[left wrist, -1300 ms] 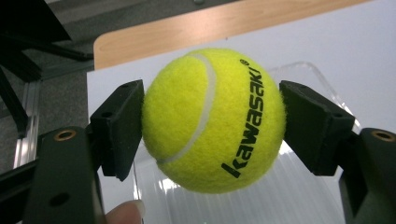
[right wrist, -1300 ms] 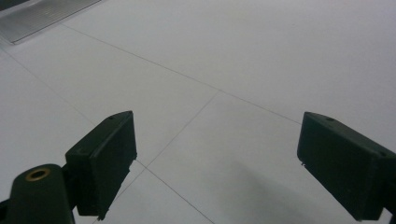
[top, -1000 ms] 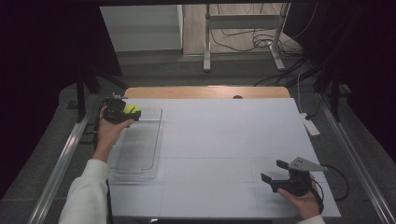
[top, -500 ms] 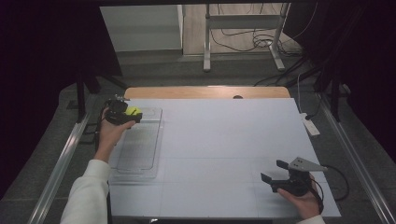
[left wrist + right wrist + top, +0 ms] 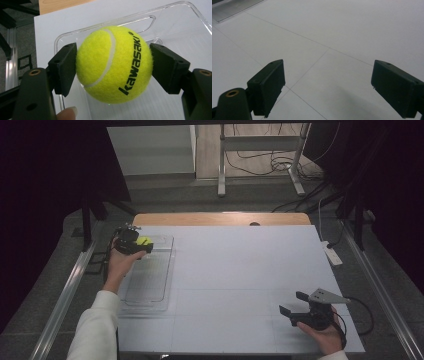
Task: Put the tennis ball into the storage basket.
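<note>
A yellow tennis ball (image 5: pixel 114 64) printed "kawasaki" sits between the two black jaws of my left gripper (image 5: pixel 113 65), which is shut on it. The high view places that gripper (image 5: pixel 141 243) and the ball (image 5: pixel 144 241) over the far end of a clear plastic tray (image 5: pixel 150 300) at the table's left. The tray's rim and handle slot (image 5: pixel 140 20) pass behind the ball. My right gripper (image 5: pixel 294 304) rests low at the table's near right, open, with bare white tabletop between its jaws (image 5: pixel 328 82).
The white tabletop (image 5: pixel 240 270) stretches between the two hands. A wooden strip (image 5: pixel 220 218) runs along its far edge. A small white device (image 5: pixel 332 254) lies at the right edge. Metal rails flank the table; cables and a stand are on the floor beyond.
</note>
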Demonstrator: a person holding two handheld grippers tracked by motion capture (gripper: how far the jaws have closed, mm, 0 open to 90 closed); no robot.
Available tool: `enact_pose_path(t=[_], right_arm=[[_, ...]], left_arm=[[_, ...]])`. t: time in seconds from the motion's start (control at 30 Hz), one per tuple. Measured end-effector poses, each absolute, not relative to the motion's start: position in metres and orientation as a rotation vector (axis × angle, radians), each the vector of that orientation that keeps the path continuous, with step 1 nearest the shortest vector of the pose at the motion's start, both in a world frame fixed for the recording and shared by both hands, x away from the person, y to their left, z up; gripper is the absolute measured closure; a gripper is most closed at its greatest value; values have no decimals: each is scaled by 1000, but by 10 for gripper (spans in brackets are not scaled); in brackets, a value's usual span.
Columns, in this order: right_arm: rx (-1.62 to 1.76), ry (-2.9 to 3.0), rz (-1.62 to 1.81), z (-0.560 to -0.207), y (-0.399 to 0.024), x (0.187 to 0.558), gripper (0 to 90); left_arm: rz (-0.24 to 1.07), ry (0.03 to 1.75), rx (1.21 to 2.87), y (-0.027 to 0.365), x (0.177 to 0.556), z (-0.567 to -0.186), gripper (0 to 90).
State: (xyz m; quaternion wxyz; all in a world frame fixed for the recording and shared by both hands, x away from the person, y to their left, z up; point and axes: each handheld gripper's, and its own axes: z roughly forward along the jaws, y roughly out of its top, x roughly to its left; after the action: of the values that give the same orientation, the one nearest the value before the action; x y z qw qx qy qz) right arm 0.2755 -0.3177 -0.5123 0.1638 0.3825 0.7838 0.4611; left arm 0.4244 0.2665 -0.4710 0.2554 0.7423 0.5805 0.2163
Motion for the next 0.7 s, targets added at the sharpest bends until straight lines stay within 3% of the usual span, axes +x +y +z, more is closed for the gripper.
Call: enact_pose_path(t=[0.7], right_arm=[[1093,2234,1311,-512,-318,276,122]], left_arm=[[544,1610,2094,261,428,-482,266]])
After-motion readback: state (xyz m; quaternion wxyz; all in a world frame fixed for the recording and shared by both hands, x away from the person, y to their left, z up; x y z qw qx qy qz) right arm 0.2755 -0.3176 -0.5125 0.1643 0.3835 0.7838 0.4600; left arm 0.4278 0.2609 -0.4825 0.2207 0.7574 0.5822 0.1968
